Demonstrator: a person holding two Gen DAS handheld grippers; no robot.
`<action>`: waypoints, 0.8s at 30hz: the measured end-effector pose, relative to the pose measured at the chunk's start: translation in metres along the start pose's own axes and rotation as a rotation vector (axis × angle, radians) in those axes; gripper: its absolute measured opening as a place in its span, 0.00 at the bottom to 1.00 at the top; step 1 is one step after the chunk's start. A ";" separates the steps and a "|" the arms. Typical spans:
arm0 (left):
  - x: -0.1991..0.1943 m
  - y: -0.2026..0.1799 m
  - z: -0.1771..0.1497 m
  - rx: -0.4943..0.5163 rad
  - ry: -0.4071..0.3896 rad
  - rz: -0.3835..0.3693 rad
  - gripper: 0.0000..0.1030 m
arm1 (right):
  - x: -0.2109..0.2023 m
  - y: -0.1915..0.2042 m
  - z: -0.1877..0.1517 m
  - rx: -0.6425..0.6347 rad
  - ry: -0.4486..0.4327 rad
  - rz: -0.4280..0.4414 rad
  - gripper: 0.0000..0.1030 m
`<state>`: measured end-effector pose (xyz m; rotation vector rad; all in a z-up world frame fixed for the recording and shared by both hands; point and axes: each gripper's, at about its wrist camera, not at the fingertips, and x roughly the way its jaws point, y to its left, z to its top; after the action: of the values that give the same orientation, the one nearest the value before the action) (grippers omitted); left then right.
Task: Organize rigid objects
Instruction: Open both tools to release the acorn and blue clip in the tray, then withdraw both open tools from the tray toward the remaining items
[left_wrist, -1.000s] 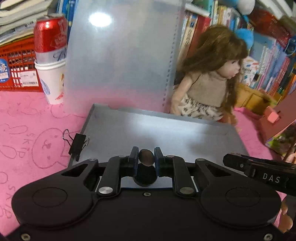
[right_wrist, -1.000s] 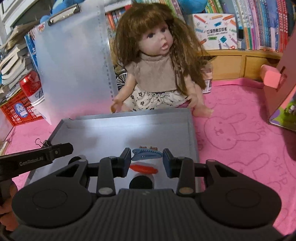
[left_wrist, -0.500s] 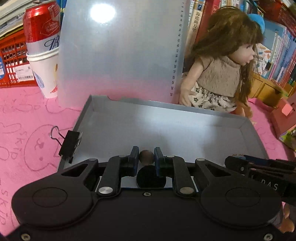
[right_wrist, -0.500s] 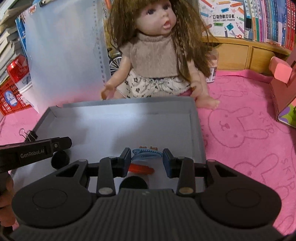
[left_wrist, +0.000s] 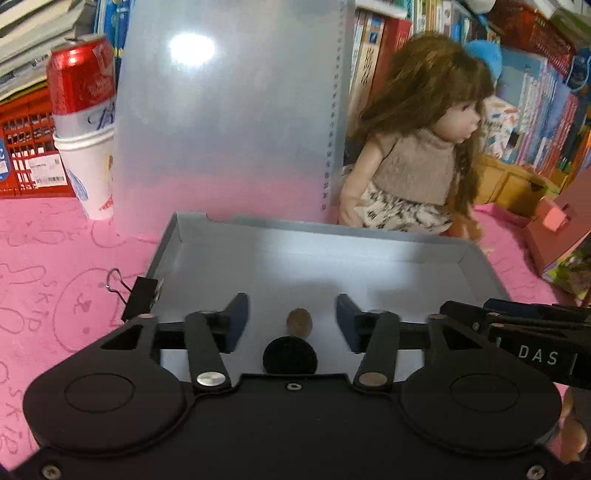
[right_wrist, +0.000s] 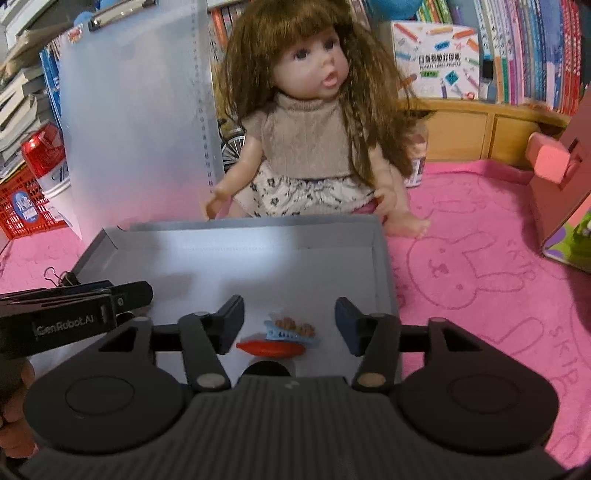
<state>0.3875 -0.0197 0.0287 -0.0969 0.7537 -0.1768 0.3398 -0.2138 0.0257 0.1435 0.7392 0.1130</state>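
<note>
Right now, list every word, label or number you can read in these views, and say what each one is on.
"GenRobot.AI": side of the left gripper.
"DAS", cut off: side of the right gripper.
"SKIP": pink bunny mat.
Red can, paper cup, crate label, white box, book spines: too blurred or small.

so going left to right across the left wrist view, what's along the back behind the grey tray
red crate → red can standing in a white paper cup → translucent plastic sheet → doll → pink cardboard box
</note>
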 end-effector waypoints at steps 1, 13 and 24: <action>-0.004 0.000 0.001 -0.007 -0.005 -0.007 0.67 | -0.005 0.000 0.000 0.001 -0.013 -0.003 0.76; -0.071 0.008 -0.004 0.002 -0.080 -0.007 0.81 | -0.067 0.005 0.000 -0.025 -0.114 0.008 0.88; -0.160 0.006 -0.029 0.029 -0.209 0.012 0.83 | -0.128 0.022 -0.020 -0.087 -0.214 -0.009 0.98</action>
<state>0.2538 0.0162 0.1142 -0.0819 0.5434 -0.1636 0.2314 -0.2097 0.0994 0.0681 0.5203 0.1185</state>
